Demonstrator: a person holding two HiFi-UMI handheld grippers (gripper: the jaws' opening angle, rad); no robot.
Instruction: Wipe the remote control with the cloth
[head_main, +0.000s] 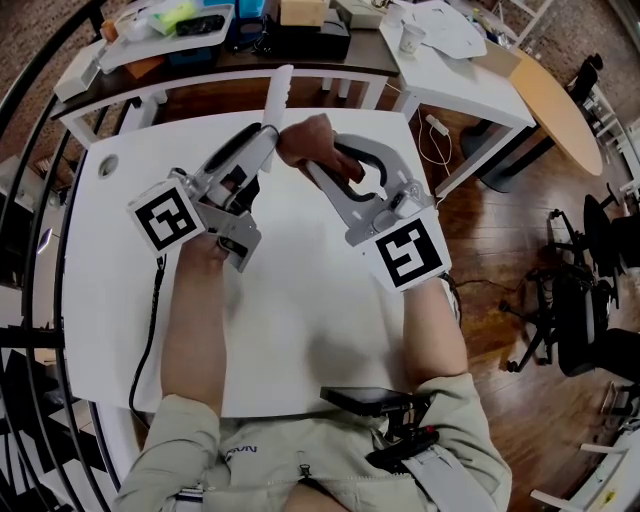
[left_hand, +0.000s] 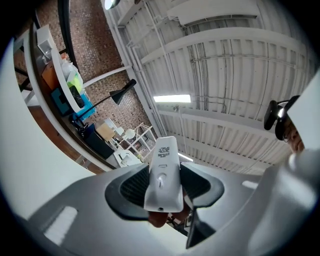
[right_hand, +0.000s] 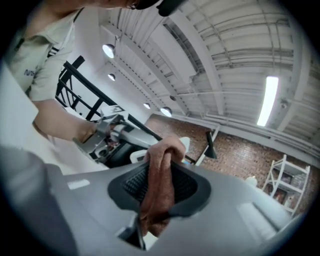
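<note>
Label side of remote (left_hand: 163, 175): left gripper view only.

An office-like lab: white desks (head_main: 300, 330), swivel chairs (head_main: 585, 320), a brick wall (right_hand: 240, 150), a strip-lit metal ceiling (left_hand: 225, 75).

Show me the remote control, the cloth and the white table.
remote control (left_hand: 163, 175), left gripper view, middle of its white body.
cloth (right_hand: 159, 192), right gripper view, its pinched fold.
table (head_main: 300, 325), head view, bare top.

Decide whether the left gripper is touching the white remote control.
Touching. The left gripper view shows the remote control clamped in the left gripper, with both ridged pads pressed against its sides and no gap.
</note>
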